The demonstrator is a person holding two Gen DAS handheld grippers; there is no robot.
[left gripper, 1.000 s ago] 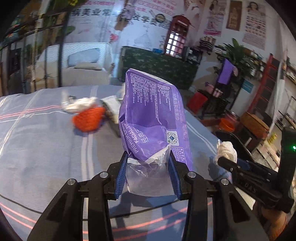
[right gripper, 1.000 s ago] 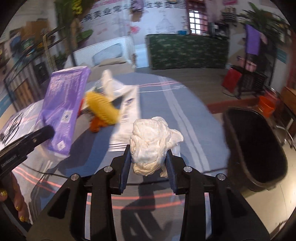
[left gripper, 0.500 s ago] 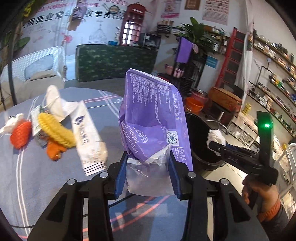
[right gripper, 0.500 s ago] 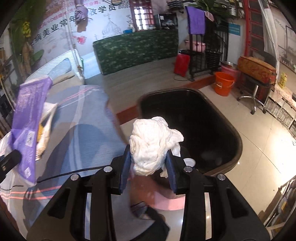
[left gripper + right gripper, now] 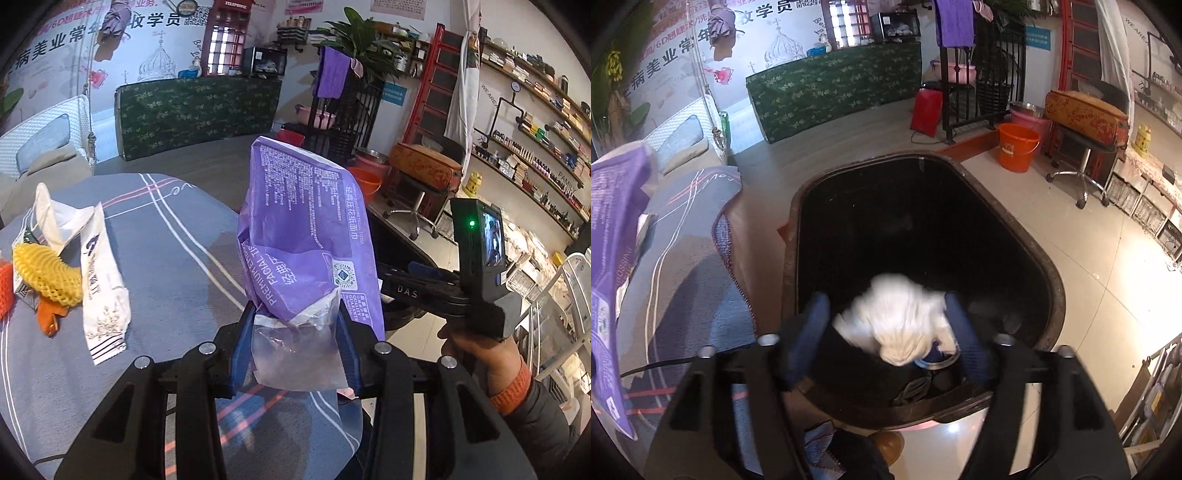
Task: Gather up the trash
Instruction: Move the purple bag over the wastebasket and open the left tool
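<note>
My left gripper is shut on a purple tissue pack and holds it upright above the table's right edge. The pack also shows at the left of the right wrist view. My right gripper hangs over the black trash bin with its jaws spread wide. A crumpled white tissue sits blurred between the fingers, apart from the left one, over the bin's opening. The right gripper's body shows in the left wrist view, its fingertips hidden behind the purple pack.
On the grey striped tablecloth lie a white wrapper, yellow foam netting, an orange scrap and a white bag. An orange bucket and a stool stand on the floor beyond the bin.
My right gripper has moved over the bin and opened, and the white tissue is loose and blurred between the fingers. My left gripper has swung right with the purple pack.
</note>
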